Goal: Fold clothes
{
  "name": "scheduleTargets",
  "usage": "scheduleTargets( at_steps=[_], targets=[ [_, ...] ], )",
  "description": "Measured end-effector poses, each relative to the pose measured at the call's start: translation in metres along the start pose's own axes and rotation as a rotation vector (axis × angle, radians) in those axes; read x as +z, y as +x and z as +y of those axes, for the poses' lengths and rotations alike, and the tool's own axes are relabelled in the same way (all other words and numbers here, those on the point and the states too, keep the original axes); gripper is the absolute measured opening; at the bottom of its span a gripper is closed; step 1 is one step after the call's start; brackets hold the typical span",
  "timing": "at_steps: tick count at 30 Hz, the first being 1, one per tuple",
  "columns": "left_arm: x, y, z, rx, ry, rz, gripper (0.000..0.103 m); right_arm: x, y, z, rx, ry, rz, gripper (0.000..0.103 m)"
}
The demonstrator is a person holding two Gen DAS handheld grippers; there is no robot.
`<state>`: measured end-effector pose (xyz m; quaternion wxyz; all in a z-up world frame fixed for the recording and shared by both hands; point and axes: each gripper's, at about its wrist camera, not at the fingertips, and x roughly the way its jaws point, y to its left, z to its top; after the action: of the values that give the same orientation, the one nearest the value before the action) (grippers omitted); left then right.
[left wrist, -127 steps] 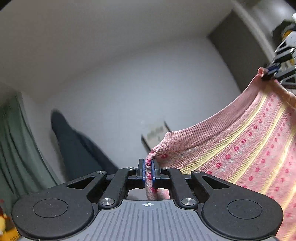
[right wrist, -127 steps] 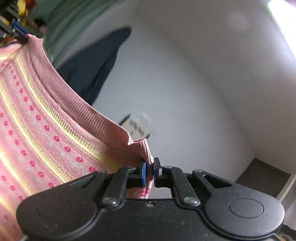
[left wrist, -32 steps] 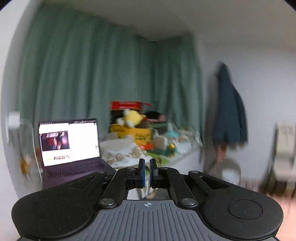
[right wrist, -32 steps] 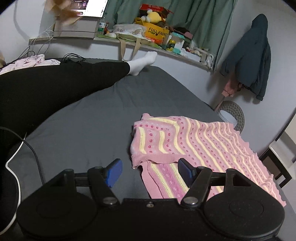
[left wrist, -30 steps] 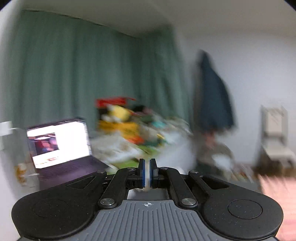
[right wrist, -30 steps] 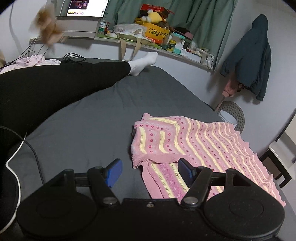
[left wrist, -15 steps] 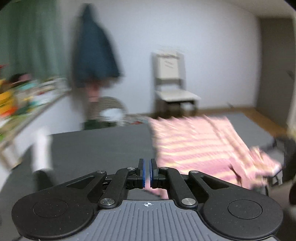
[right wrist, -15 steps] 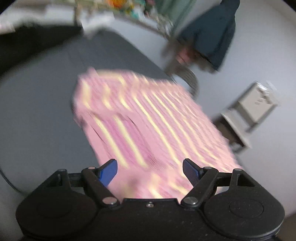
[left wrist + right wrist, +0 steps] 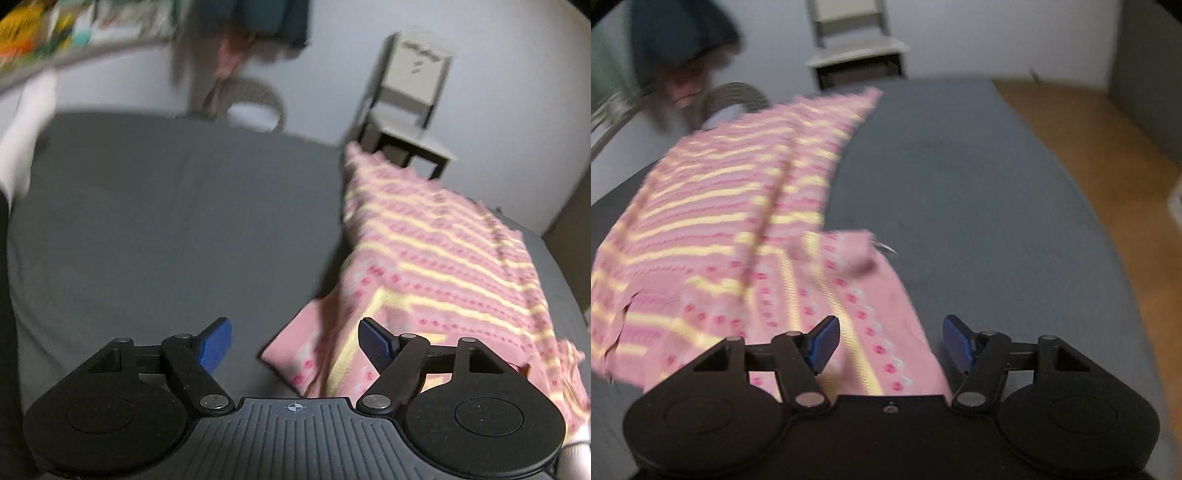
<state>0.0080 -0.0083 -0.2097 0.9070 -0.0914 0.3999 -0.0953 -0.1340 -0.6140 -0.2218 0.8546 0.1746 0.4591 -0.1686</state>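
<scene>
The left gripper (image 9: 295, 341) has its blue pads spread wide and holds nothing; it hangs over the near corner of a pink sweater (image 9: 436, 266), with the right pad above the knit and the left pad above bare sheet. The right gripper (image 9: 890, 341) is likewise spread wide and empty, with the sweater's (image 9: 738, 236) near end lying between and under its fingers.

The sweater lies flat on a grey bed (image 9: 155, 221), its long axis running away from both grippers toward the far edge, with yellow stripes across it. A folded part lies on top near the grippers. Wide bare sheet lies to the left in the left view and to the right in the right view. Beyond the far edge stands a pale chair (image 9: 410, 103); wooden floor (image 9: 1108, 155) borders the bed's right side. Both views are blurred.
</scene>
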Motion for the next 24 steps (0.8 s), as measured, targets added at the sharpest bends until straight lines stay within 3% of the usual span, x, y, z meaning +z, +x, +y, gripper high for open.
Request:
scheduleTargets(
  at_steps=[4, 7, 12, 13, 14, 18, 22, 24],
  targets=[
    [-0.016, 0.012, 0.010, -0.044, -0.083, 0.017, 0.076, -0.008, 0.019, -0.018, -0.010, 0.109, 0.089, 0.054],
    [-0.029, 0.015, 0.008, -0.052, -0.072, 0.041, 0.076, -0.015, 0.027, -0.019, -0.027, 0.103, 0.121, 0.053],
    [-0.040, 0.013, -0.004, -0.069, -0.029, 0.059, 0.076, -0.015, 0.024, -0.003, -0.066, 0.035, 0.139, 0.041],
    [-0.042, 0.012, -0.006, -0.074, -0.021, 0.061, 0.076, -0.016, 0.023, -0.001, -0.069, 0.025, 0.137, 0.033],
    [-0.044, 0.009, -0.007, -0.077, -0.023, 0.056, 0.076, -0.016, 0.023, 0.001, -0.071, 0.014, 0.134, 0.008],
    [-0.048, 0.000, -0.006, -0.085, -0.040, 0.058, 0.076, -0.015, 0.015, 0.004, -0.089, -0.025, 0.101, 0.006],
    [-0.050, -0.006, -0.006, -0.087, -0.017, 0.053, 0.076, -0.015, -0.009, -0.007, -0.202, -0.028, 0.002, 0.006],
    [-0.052, -0.008, -0.006, -0.090, -0.006, 0.051, 0.076, -0.018, -0.008, -0.017, -0.228, -0.009, 0.023, 0.006]
  ],
)
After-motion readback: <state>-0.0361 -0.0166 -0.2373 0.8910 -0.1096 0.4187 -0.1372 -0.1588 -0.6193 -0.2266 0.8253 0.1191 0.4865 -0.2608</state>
